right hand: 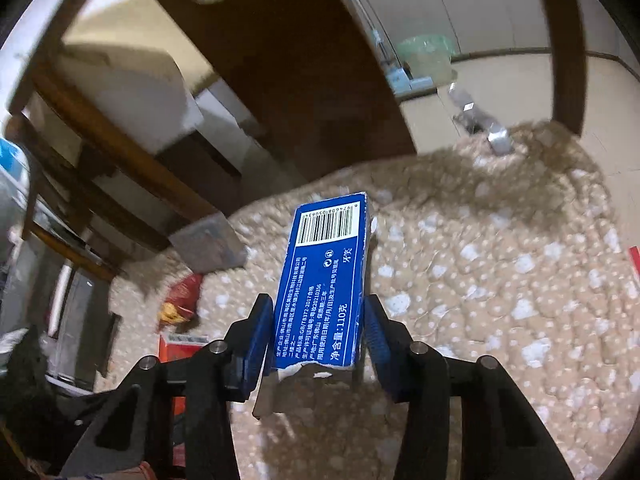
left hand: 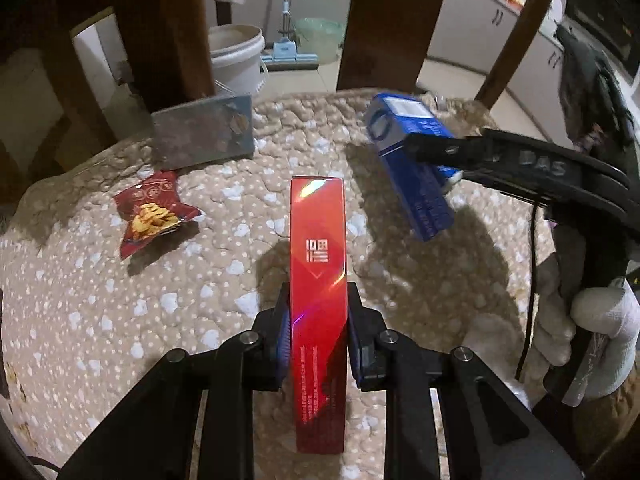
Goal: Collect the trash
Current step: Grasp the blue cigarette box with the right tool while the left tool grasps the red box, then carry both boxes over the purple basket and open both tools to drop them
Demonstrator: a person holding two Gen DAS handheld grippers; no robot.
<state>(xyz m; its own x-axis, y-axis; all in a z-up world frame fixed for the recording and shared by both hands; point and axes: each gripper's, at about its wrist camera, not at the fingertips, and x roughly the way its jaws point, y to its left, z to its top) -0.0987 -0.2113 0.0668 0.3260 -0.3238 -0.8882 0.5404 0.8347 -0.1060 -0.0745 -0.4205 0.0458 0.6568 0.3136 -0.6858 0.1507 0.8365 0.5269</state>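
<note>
Above a spotted beige cushion (left hand: 100,320), the left gripper (left hand: 318,336) jaws clamp a red box (left hand: 319,280), the right gripper (right hand: 318,332) jaws clamp a blue box (right hand: 326,280) printed "110克", a red snack packet (left hand: 154,212) lying left of the red box beneath a grey box (left hand: 204,132).

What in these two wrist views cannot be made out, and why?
- Red box: its lower end, cut off behind the left gripper, left view.
- Snack packet: blurred, right view.
- Blue box: torn near end hidden below the right gripper.
</note>
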